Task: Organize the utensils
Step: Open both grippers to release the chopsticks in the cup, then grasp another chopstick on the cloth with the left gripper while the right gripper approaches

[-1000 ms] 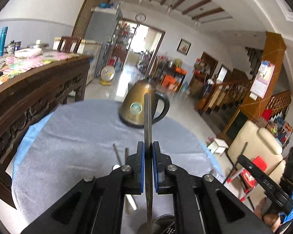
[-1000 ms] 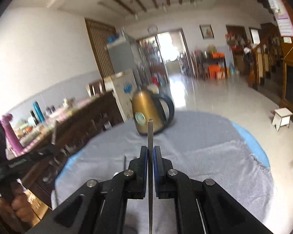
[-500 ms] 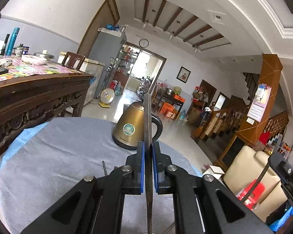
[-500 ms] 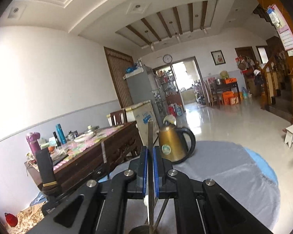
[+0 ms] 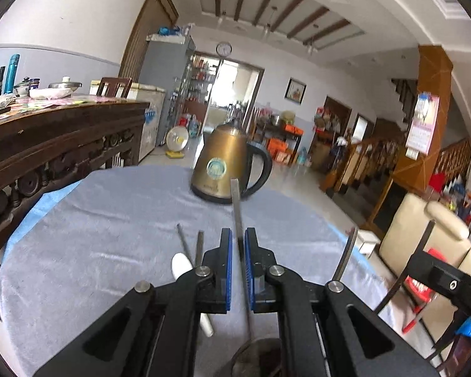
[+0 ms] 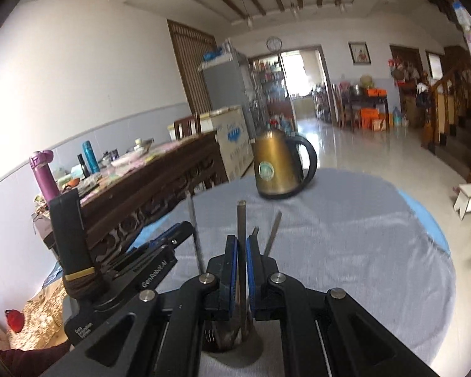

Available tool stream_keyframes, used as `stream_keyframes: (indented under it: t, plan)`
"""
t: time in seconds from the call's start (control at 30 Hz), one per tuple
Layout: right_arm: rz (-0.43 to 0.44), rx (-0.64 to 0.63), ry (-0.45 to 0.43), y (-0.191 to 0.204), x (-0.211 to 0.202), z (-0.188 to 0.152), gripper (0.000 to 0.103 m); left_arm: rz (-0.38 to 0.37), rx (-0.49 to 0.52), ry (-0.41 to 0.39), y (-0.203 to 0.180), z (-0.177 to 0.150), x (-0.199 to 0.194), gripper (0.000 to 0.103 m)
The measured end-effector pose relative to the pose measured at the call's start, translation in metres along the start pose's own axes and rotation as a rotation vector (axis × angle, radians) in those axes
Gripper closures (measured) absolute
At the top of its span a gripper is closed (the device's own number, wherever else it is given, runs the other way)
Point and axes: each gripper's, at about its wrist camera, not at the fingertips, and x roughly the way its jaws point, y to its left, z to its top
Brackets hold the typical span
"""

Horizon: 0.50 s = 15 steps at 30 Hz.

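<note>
Flat steel spoon handle (image 5: 236, 207) pinched, round metal rod (image 6: 241, 235) clamped

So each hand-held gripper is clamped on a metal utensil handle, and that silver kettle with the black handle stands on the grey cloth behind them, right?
Nearly. The kettle is gold-brown, not silver; both wrist views show it. The rest holds: it has a black handle and stands on the grey cloth, and the left hand-held gripper and the right hand-held gripper are each shut on a metal utensil handle.

Home living-dining hall: fridge (image 5: 168, 72), carved wooden table (image 5: 62, 132), staircase (image 5: 376, 154), wall clock (image 5: 224, 49).
</note>
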Motion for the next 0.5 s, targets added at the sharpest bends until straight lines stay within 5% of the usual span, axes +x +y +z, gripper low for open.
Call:
stream_keyframes:
  t: [0.1, 0.17, 0.3, 0.5]
  plan:
    - [0.031, 0.024, 0.034, -0.007, 0.001, -0.003, 0.094, -0.006, 0.028, 0.055, 0.005, -0.008, -0.004, 0.095]
    - [0.060, 0.042, 0.019, -0.012, -0.003, -0.005, 0.083, -0.004, 0.042, 0.074, 0.009, -0.011, -0.012, 0.092]
    - [0.052, 0.095, -0.059, -0.026, -0.015, -0.004, 0.046, 0.041, 0.021, 0.060, 0.027, -0.013, -0.029, 0.064]
    - [-0.001, 0.196, -0.112, -0.056, -0.025, 0.000, 0.044, 0.153, 0.009, 0.134, 0.051, -0.012, -0.020, 0.058]
